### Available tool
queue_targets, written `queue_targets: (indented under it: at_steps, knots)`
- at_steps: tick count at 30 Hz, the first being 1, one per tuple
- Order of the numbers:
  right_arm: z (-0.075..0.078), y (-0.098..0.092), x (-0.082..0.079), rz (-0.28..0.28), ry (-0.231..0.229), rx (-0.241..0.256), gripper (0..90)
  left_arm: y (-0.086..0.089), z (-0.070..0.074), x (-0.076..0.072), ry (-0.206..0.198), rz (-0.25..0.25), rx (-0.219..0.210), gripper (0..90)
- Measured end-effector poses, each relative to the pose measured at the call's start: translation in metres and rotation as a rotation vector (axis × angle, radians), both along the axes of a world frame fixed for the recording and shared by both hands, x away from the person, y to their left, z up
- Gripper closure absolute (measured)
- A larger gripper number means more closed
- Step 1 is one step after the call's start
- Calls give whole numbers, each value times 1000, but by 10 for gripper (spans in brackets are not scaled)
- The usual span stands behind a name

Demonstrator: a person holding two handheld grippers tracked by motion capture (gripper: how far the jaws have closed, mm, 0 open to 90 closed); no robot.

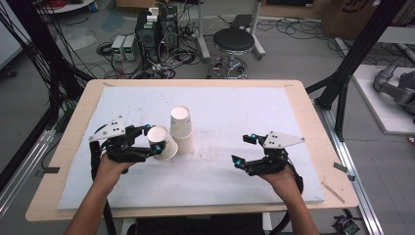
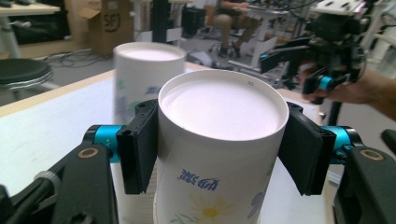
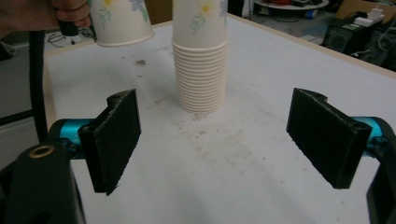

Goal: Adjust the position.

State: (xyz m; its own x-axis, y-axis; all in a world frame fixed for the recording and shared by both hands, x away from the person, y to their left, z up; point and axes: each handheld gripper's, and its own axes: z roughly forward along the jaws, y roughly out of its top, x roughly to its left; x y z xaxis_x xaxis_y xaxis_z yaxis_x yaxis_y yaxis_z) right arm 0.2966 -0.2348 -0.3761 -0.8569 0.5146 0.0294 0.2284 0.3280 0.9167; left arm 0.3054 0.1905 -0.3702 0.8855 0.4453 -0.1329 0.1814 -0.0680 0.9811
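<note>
Black tool (image 1: pixel 152 141), blue joints, grey plate

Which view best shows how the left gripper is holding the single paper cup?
The left gripper view: the cup stands upside down between both black pads, one on each side. The high view shows the left gripper with the cup beside the cup stack, contact unclear. The right gripper view catches only the cup's lower part.

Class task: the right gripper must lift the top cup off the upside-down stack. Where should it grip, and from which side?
Grip the top cup of the stack across its side wall, near its upturned base. The open right gripper should come in level from the right, where the table is bare.
</note>
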Motion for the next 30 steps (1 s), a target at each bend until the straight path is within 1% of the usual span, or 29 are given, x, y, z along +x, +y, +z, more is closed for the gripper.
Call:
queue_targets:
  at_steps: [1, 2, 3, 4, 6, 11, 13, 14, 15, 17, 18, 19, 22, 23, 24, 30]
  knots:
    - [0, 4, 0, 12, 2, -3, 178, -2, 0, 0, -2, -8, 2, 348]
    - [1, 11, 1, 35, -4, -7, 178, -6, 0, 0, -1, -21, 4, 349]
    - [1, 11, 1, 35, -4, -7, 178, -8, -1, 0, -1, -31, 3, 349]
    - [2, 18, 1, 58, -5, -1, 178, -12, -1, 1, 3, -46, 5, 349]
    - [2, 20, 2, 64, -7, 2, 177, -19, -3, 2, 4, -65, 12, 349]
    - [0, 36, 5, 113, 9, 2, 177, -34, -4, 3, 11, -104, 31, 350]
    - [-1, 43, 6, 133, 7, 4, 178, -40, -4, 4, 11, -117, 33, 350]
    - [-2, 45, 6, 143, 12, 3, 178, -47, -4, 4, 12, -129, 33, 351]
    - [-2, 47, 6, 147, 11, 0, 178, -47, -4, 4, 12, -129, 33, 351]
    - [-3, 49, 6, 154, 8, 0, 178, -54, -3, 4, 13, -147, 36, 351]
    - [-3, 52, 4, 168, 18, 7, 177, -58, -2, 4, 10, -155, 39, 351]
    - [-3, 53, 3, 174, 11, 13, 178, -62, -2, 4, 10, -165, 39, 351]
    - [-3, 54, 2, 180, 15, 23, 178, -71, -2, 4, 12, -188, 35, 351]
    - [-4, 56, 1, 192, 23, 29, 178, -77, -2, 4, 18, -204, 34, 352]
    - [-5, 57, 1, 198, 19, 29, 178, -77, -2, 4, 18, -204, 34, 351]
    - [-8, 62, 1, 216, 28, 25, 178, -91, -2, 5, 18, -236, 41, 351]
